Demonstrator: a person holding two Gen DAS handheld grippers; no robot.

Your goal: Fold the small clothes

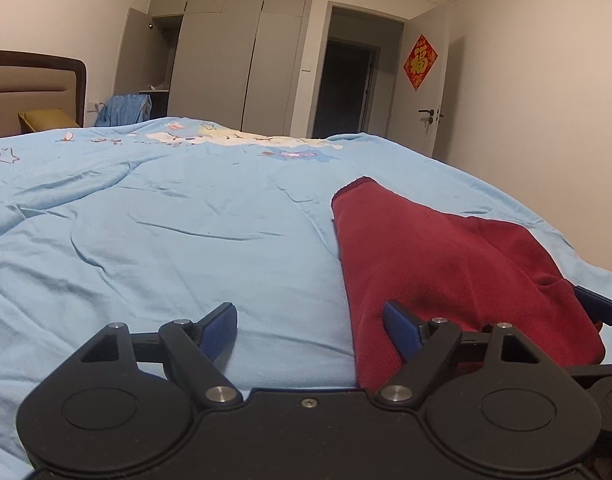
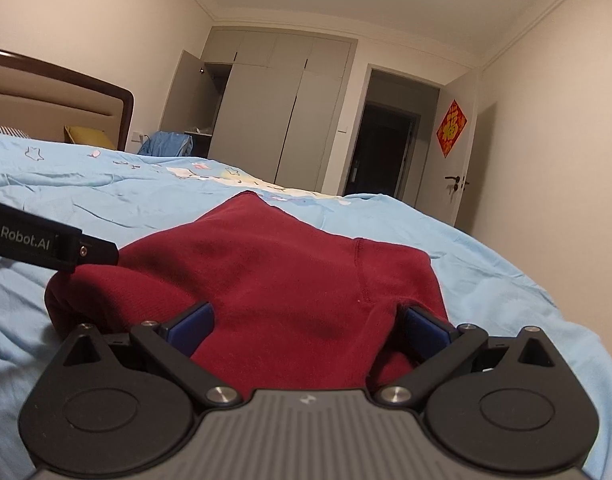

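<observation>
A dark red small garment (image 1: 438, 256) lies partly folded on the light blue bed cover (image 1: 166, 240), at the right of the left wrist view. My left gripper (image 1: 312, 332) is open and low over the bed, its right finger on the garment's near left edge and its left finger over bare cover. In the right wrist view the red garment (image 2: 286, 264) fills the middle. My right gripper (image 2: 308, 330) is open wide, and the garment's near edge bulges between its two fingers. The left gripper's black body (image 2: 46, 244) reaches in from the left, touching the garment's left side.
The bed cover (image 2: 486, 264) drops off at the right edge, close to a white wall. Beyond the bed stand a brown headboard (image 1: 38, 80), a grey wardrobe (image 1: 234, 52) with one door ajar, and an open room door (image 1: 422, 80). A blue cloth (image 1: 126, 108) hangs behind the bed.
</observation>
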